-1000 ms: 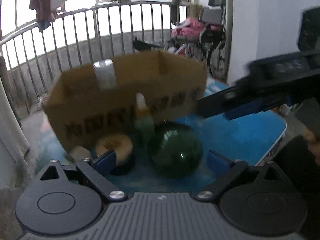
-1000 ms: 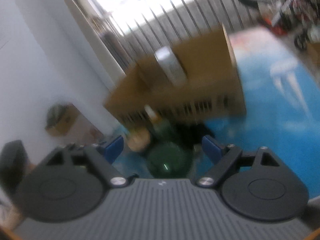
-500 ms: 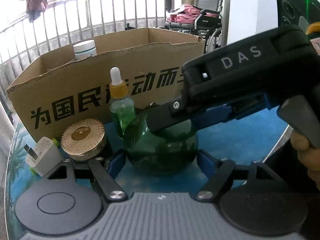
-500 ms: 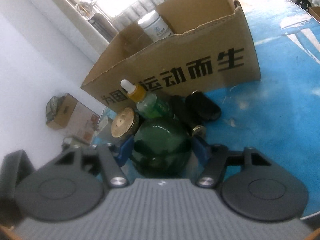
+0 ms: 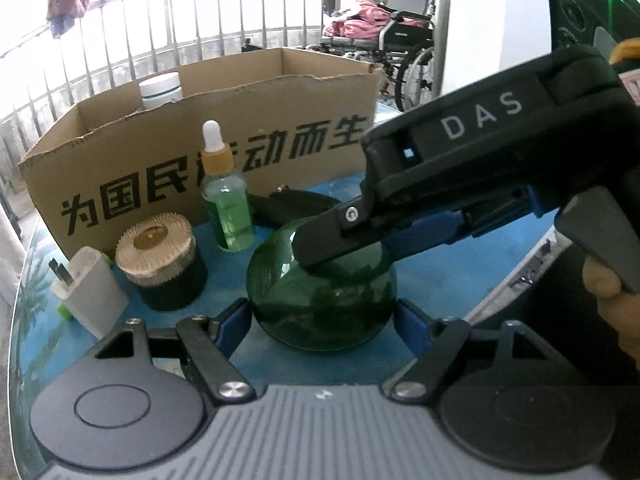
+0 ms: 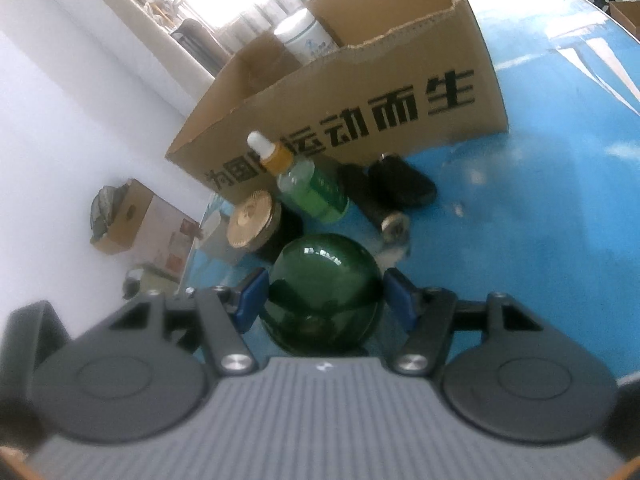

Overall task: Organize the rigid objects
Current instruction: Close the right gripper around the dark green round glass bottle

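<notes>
Straddling the green glass ball (image 5: 322, 292), the left gripper (image 5: 322, 314) has its blue pads at the ball's widest sides, seemingly touching; its jaws have just been closing. The right gripper (image 6: 322, 294) brackets the same ball from above, clamped likewise. Directly beyond both, across the bench (image 5: 460, 280), the cardboard box (image 5: 200, 160) stands open-topped.

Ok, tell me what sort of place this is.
Probably a home balcony or enclosed porch: a metal railing with laundry hung above it, a wheelchair parked in the corner, and a blue table.
</notes>
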`<state>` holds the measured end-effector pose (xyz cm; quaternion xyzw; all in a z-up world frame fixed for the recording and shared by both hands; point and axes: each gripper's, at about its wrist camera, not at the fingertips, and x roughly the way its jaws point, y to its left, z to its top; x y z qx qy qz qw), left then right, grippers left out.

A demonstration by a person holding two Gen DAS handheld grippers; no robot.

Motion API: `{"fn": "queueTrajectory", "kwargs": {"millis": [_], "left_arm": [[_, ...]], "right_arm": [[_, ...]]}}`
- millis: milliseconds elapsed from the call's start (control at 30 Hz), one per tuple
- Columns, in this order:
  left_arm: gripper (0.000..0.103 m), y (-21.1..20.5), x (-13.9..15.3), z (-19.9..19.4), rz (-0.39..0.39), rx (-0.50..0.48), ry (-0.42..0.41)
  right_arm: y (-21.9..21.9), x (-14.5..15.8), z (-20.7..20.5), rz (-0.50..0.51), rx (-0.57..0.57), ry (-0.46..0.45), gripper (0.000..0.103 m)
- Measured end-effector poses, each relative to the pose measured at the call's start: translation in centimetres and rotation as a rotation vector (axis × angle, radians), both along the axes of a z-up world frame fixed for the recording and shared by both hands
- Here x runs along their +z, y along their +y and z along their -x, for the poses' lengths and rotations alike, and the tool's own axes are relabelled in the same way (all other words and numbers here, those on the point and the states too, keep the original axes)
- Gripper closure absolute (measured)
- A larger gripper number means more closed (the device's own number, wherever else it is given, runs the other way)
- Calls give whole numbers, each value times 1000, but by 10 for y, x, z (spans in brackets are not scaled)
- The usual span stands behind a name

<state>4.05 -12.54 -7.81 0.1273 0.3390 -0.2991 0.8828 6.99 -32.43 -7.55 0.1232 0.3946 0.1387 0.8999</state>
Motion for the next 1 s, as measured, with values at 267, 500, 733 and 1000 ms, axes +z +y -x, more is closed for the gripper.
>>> {"fn": "queueTrajectory", "kwargs": {"millis": [267,500,733,1000], "left_arm": [[21,-2,0,2,-14,-21,-2],[19,-4,-6,-10,-2,-19,24],[21,-7,-13,-19,-4,-15,53],[24,-8,-15,-19,0,-20,46]], "right_arm": [[0,-1,11,24,11,2,35],[2,-7,7,37,19,22,23],[5,-9,6,38,32,29,22],[12,-12,4,58,56,23,24]]}}
